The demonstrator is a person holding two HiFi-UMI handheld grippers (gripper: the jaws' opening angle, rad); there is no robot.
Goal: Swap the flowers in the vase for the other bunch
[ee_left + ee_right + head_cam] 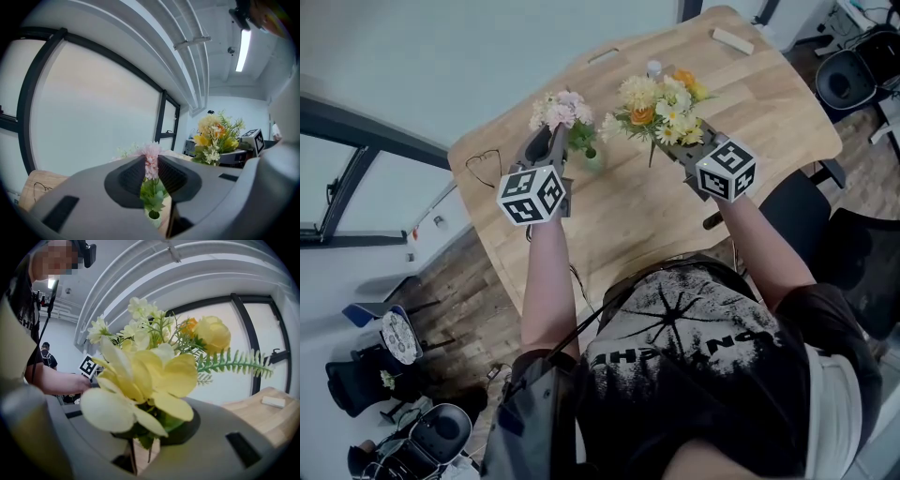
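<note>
**Jaws closed on both bunches at the vase**

Nearest the lens in the left gripper view, the ribbed pads (130, 180) of the left gripper (151, 173) are drawn in to a narrow gap. They are pressed on the pink bunch (151, 157) just under its blooms. The stems of that bunch are seen standing in a small pale-green vase (153, 220) directly below. The right gripper (139, 448) is clamped on the stems of the yellow-and-orange bunch (140, 376), which is carried clear of the wooden table (628, 225).

From the head view, the vase is placed toward the left of the tabletop. The yellow bunch is held just to its right, near the pink blooms but apart from them.

The step in hand is judged to be the drawing of the pink bunch out of the vase. It is best done by a straight upward pull along the line of the stems, since the vase is steadied by nothing and could be tipped or carried up with them. The grip should be taken on the stems rather than the soft petals, so that nothing is crushed. The yellow bunch should be held off to the side until the vase's mouth is free, lest fern and leaves be tangled. Only then should its stems be gathered and lowered into the narrow opening.
</note>
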